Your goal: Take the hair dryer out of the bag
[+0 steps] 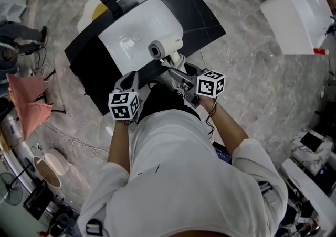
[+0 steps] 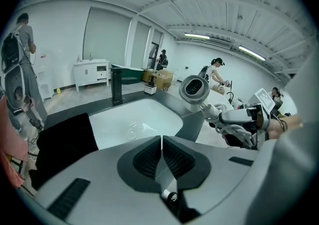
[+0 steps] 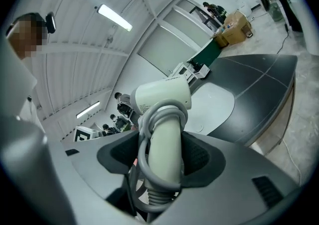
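Grey marble floor surrounds a dark counter [image 1: 205, 21] with a white sink [image 1: 139, 34] set in it. On the right gripper [image 3: 164, 157] the fingers [image 3: 202, 157] are clamped on the handle of the hair dryer [image 3: 162, 97]. Its cord is wound round the handle between them, and its head stands beyond the fingertips, over the sink's near edge, in open air. The left gripper [image 2: 162, 157] has its fingers [image 2: 147, 159] pressed together on nothing, with the dryer off to their right. The right pads seem to bear partly on cord loops, so the top-heavy dryer could swivel or slide. A loosened loop could snag.
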`<act>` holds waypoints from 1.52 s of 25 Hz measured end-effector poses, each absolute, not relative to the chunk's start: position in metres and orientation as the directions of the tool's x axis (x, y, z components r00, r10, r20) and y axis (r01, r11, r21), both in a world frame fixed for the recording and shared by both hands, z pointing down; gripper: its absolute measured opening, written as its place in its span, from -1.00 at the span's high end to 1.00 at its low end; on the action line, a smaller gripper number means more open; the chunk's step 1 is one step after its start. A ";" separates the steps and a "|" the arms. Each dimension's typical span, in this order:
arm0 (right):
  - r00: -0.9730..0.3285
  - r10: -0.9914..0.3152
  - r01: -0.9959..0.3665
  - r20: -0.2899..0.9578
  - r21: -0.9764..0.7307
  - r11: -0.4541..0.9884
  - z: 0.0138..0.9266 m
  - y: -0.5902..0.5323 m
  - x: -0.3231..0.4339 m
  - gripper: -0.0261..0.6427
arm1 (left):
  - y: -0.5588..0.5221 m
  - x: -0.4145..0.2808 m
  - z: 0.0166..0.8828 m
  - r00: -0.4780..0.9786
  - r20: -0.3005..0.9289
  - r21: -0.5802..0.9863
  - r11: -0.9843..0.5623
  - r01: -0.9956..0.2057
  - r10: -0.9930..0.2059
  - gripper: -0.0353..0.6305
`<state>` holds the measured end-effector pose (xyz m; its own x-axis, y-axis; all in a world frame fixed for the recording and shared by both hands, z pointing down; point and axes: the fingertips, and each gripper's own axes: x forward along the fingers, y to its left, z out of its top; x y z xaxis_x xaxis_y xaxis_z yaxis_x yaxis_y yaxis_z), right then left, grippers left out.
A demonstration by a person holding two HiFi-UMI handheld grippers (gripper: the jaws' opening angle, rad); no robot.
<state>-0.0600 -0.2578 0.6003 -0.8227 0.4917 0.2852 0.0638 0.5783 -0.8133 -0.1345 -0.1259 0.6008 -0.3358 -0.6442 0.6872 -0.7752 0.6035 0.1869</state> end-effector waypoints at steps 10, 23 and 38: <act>-0.838 0.355 -0.075 0.415 -0.732 0.678 0.597 -0.315 -0.093 0.17 | -0.188 -0.174 0.623 -0.205 0.634 0.296 0.479 -0.827 -0.746 0.81; -0.774 0.423 0.021 0.470 -0.649 0.760 0.606 -0.398 -0.172 0.17 | -0.214 -0.219 0.627 -0.323 0.676 0.275 0.633 -0.723 -0.662 0.81; -0.622 0.403 0.097 0.671 -0.445 0.890 0.658 -0.510 -0.239 0.17 | -0.284 -0.232 0.654 -0.405 0.749 0.246 0.788 -0.564 -0.524 0.81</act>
<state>-0.2387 -0.5097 0.6581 -0.6220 0.4032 0.6713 0.0975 0.8904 -0.4445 -0.2321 -0.2839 0.6541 -0.4054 -0.5241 0.7490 -0.5639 0.7882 0.2463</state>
